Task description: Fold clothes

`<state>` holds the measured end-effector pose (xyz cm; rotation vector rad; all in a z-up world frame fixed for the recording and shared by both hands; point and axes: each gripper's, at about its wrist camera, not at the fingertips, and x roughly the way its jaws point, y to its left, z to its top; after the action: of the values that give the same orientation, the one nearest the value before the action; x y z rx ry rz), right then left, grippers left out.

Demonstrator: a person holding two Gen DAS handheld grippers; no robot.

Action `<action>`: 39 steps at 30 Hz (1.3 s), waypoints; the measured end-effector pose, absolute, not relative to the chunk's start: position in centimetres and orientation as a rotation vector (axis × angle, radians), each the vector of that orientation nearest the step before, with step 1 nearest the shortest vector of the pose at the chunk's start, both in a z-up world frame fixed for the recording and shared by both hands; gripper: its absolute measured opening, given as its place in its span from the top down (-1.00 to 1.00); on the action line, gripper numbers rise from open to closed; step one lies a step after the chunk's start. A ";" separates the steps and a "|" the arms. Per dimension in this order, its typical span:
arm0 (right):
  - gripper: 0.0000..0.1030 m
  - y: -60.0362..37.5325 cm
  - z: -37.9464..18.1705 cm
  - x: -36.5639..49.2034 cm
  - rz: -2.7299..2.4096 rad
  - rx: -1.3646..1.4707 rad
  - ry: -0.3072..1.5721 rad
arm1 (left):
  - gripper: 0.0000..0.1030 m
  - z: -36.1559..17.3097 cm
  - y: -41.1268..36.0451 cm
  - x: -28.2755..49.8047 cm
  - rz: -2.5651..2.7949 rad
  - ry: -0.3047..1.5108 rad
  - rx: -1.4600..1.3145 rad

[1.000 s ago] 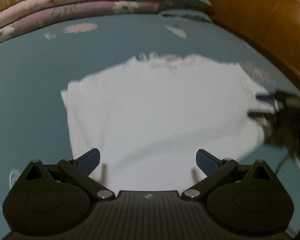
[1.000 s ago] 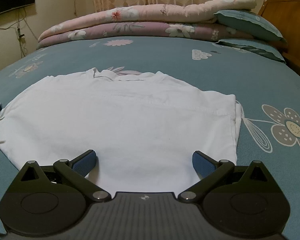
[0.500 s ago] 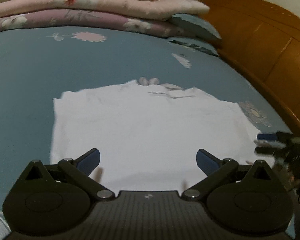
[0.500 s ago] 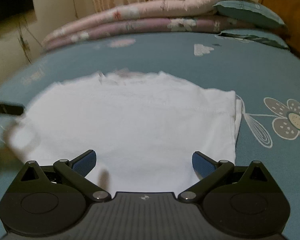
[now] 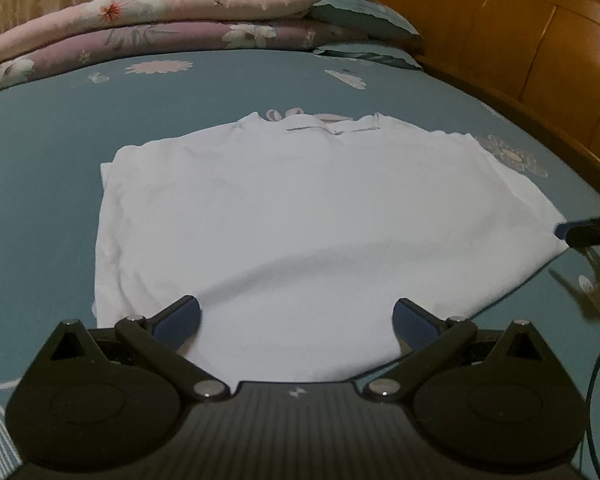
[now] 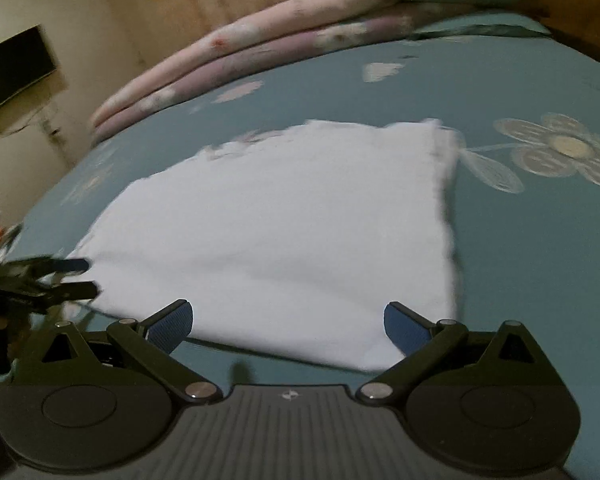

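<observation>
White T-shirt (image 5: pixel 300 216) lay flat, partly folded, on the teal floral bed (image 5: pixel 52 128), collar toward the stacked quilts (image 5: pixel 160 20). Left gripper (image 5: pixel 296 316) and right gripper (image 6: pixel 288 320) hovered at its near hem, jaws spread wide, holding nothing.

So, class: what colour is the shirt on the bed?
White shirt, clearest in the left wrist view.
</observation>
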<state>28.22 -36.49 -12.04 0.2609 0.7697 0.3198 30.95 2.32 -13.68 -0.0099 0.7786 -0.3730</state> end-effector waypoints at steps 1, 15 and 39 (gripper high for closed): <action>-1.00 -36.9 -11.9 27.9 0.295 0.269 0.770 | -0.99 -13.6 2.4 30.9 -0.372 0.782 -0.019; -1.00 -37.0 -12.1 34.4 0.239 0.278 0.725 | -0.99 -13.6 3.4 31.1 -0.388 0.772 -0.089; -1.00 -36.9 -11.2 38.5 0.113 0.140 0.742 | -0.99 -10.6 7.1 38.7 -0.411 0.726 -0.247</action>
<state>38.45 -36.88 -11.20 0.1405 0.7421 0.1135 38.72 7.12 -10.60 -0.2474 0.7263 -0.4107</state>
